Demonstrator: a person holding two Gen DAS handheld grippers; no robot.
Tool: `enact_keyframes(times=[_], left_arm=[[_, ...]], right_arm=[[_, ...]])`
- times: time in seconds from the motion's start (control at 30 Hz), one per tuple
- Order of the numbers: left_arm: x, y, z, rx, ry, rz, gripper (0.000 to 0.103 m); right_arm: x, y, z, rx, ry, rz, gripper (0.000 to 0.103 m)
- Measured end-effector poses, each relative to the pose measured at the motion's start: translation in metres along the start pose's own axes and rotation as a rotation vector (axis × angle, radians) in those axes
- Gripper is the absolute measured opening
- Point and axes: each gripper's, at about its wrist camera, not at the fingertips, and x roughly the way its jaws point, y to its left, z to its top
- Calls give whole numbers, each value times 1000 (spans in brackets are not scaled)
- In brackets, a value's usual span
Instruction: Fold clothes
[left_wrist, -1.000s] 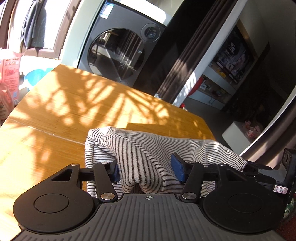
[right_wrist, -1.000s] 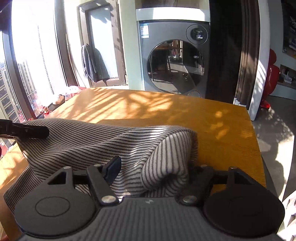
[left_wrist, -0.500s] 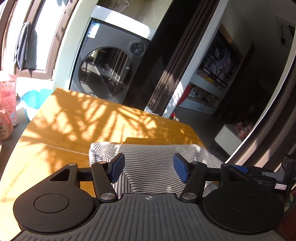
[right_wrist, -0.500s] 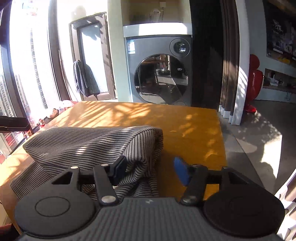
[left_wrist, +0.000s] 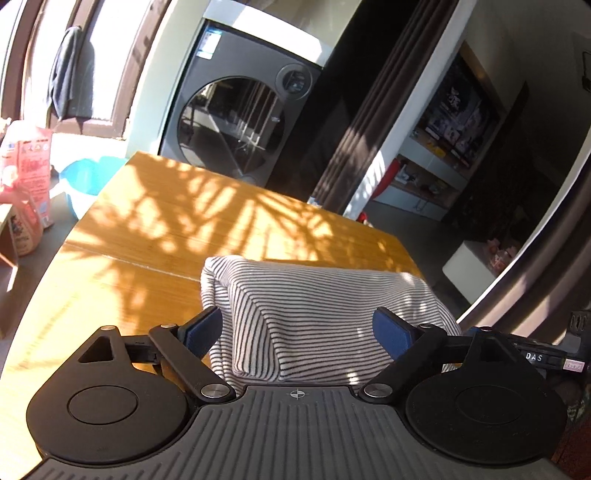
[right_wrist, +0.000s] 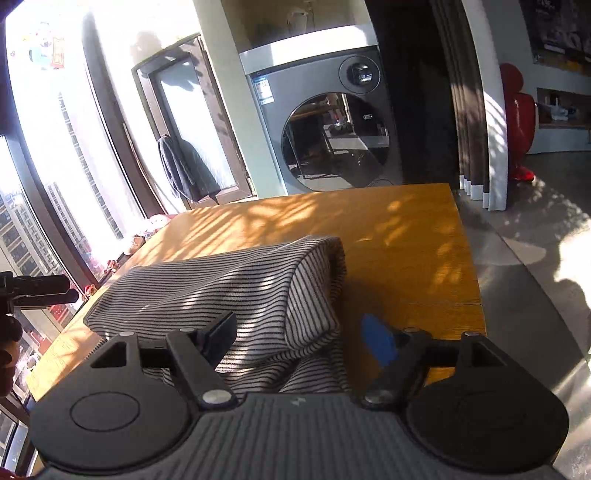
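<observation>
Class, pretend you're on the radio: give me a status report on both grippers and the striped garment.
Left gripper and right gripper opening, fingers off the cloth. Striped garment folded, resting on the wooden table. Nothing in the way.

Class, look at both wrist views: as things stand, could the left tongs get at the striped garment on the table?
Probably yes. The left tongs are opening, pads clear of the striped garment, which lies right ahead between them on the wooden table with nothing in the way.

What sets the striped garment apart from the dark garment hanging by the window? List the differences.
The striped garment lies folded on the wooden table; the dark garment hangs upright at the window frame. The striped garment is white with thin dark stripes; the dark garment is plain. The striped garment is near the grippers; the dark garment is far off. Both are fabric.
</observation>
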Motion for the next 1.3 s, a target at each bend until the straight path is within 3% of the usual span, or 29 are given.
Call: enact_keyframes(times=[0.1, 0.23, 0.27, 0.3, 0.33, 0.4, 0.47, 0.6, 0.7, 0.87, 0.93, 1.0, 1.07, 1.13, 1.17, 1.2, 1.23, 1.3], left_arm=[[21, 6, 4, -90, 30, -19, 95], [58, 3, -7, -105, 111, 22, 92], [64, 3, -10, -105, 125, 27, 81], [71, 2, -12, -105, 139, 32, 60], [73, -1, -11, -77, 145, 33, 55], [65, -9, -4, 0, 120, 28, 37], [45, -18, 4, 32, 88, -3, 29], [-3, -41, 9, 84, 8, -56, 29], [-30, -52, -1, 106, -14, -73, 29], [-11, -31, -43, 43, 111, -25, 33], [-3, -22, -49, 14, 136, 6, 36], [5, -12, -55, -15, 161, 38, 46], [0, -11, -52, -6, 138, 70, 47], [-16, -17, -39, 39, 70, 101, 57], [-23, -20, -34, 45, 44, 100, 68], [-31, -24, -30, 36, 26, 67, 77], [-38, -27, -26, 28, 7, 34, 79], [-45, -35, -23, 8, 2, -46, 88]], right_arm=[[15, -6, 11, 44, -23, 12, 76], [62, 5, 5, 28, 48, -1, 73], [72, 13, 2, 2, 67, -5, 65], [77, 20, 2, -53, 62, -35, 43], [72, 27, 6, -85, 39, -37, 27], [62, 39, 15, -149, -9, -40, 22], [39, 45, 28, -151, -59, 3, 20], [-13, 53, 36, -159, -133, 83, 19], [-32, 48, 21, -149, -130, 95, 20], [-14, 26, -28, -103, -9, 46, 20], [2, 19, -46, -119, 31, -5, 25], [6, 17, -49, -153, 35, -15, 30], [1, 19, -41, -189, 15, -31, 44], [-7, 20, -29, -215, -17, -50, 66], [-12, 22, -19, -217, -46, -53, 75], [-14, 23, -12, -214, -70, -34, 91], [-17, 24, -5, -210, -94, -15, 96], [-17, 28, 10, -209, -134, 41, 97]])
